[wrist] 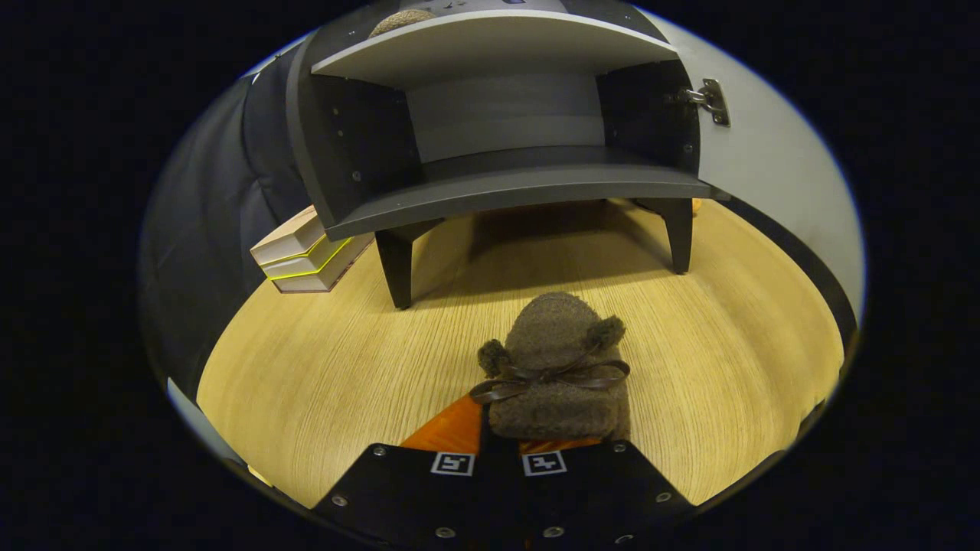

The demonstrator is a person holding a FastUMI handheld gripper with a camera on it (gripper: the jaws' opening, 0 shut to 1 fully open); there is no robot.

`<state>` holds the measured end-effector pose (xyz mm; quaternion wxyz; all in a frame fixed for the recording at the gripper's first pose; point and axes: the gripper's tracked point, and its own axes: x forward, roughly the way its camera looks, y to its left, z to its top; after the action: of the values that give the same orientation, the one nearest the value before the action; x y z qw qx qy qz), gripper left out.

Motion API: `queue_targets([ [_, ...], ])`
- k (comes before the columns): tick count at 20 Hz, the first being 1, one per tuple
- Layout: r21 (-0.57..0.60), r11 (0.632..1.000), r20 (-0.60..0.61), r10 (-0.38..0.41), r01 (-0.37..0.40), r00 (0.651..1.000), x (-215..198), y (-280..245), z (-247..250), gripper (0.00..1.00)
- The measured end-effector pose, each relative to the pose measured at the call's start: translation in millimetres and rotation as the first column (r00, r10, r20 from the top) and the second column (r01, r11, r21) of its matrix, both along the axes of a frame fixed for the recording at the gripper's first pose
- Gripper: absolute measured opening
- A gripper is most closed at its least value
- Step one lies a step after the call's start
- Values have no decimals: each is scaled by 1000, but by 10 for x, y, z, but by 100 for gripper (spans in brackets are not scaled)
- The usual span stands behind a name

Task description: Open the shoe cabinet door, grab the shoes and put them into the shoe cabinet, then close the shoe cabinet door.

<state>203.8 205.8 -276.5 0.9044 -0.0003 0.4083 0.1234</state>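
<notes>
A brown fuzzy shoe [555,360] with a dark ribbon bow and two small pompoms sits between my fingers, toe pointing ahead. My gripper [499,438] is shut on the shoe's heel end, and one finger [452,430] shows beside it on the left. Beyond the shoe stands the dark shoe cabinet [505,187] on short legs. Its lower compartment faces me and has nothing in it. The cabinet door [773,168] is swung wide open to the right, its metal hinge [708,98] showing.
A stack of books [306,252] lies on the wooden floor [306,367] by the cabinet's left leg. Another brown fuzzy thing [402,21] rests on the cabinet's upper shelf. Dark booth cloth hangs on the left.
</notes>
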Motion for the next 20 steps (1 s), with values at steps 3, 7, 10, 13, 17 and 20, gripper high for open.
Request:
queue_targets([
  [3,-43,999,-7,-2,2,1000,-2,-95,37,3],
  [7,-46,999,19,-3,4,1000,45,-156,177,2],
  [10,-42,999,60,-32,34,998,114,-119,286,2],
  [13,-33,997,118,-69,73,991,213,-97,461,2],
  [17,-20,996,207,-82,88,975,423,-97,761,2],
  [20,-31,994,272,-89,101,958,533,-133,1026,2],
])
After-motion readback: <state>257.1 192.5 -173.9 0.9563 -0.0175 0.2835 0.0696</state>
